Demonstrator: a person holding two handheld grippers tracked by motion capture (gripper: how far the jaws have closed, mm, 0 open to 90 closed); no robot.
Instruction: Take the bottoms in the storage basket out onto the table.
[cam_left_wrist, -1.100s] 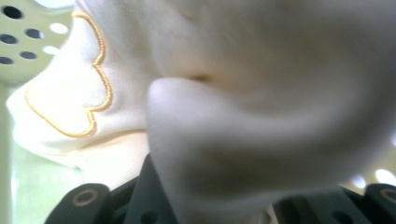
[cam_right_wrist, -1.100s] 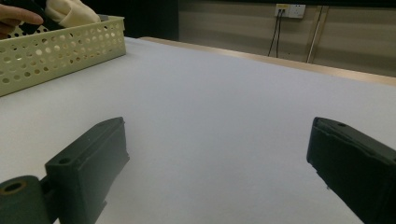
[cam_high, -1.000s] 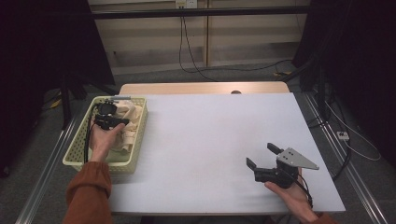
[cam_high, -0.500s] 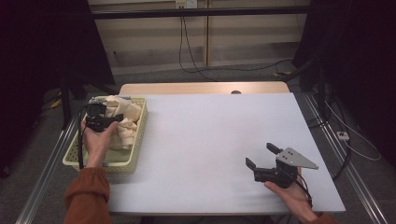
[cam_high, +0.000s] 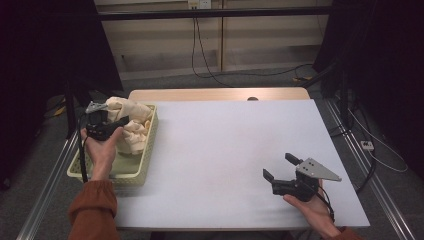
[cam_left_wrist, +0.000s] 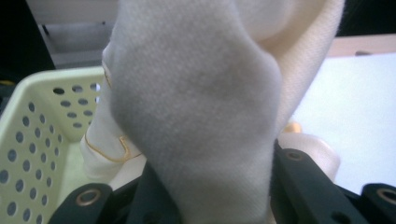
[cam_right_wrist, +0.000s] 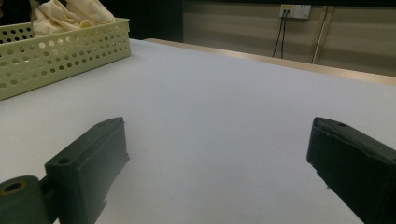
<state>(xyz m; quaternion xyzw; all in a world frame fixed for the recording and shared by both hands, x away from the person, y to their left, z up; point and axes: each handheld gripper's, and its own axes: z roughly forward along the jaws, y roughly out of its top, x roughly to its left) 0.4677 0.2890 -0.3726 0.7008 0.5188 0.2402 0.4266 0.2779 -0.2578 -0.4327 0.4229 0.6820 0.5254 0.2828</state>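
The left gripper (cam_high: 119, 121) has its jaws clamped on a fold of cream cloth (cam_left_wrist: 196, 107), which bulges up between them and hangs over the pale green perforated basket (cam_high: 102, 175) at the table's left edge. More of the cloth (cam_high: 132, 127) sits heaped in the basket's far end (a thin yellowish seam runs along one edge of it). The left hand (cam_high: 102, 150) holds the gripper above the basket. Well apart, near the table's right front, the right gripper (cam_high: 281, 168) rests with jaws spread wide, nothing between them, over the bare white table (cam_high: 225, 145).
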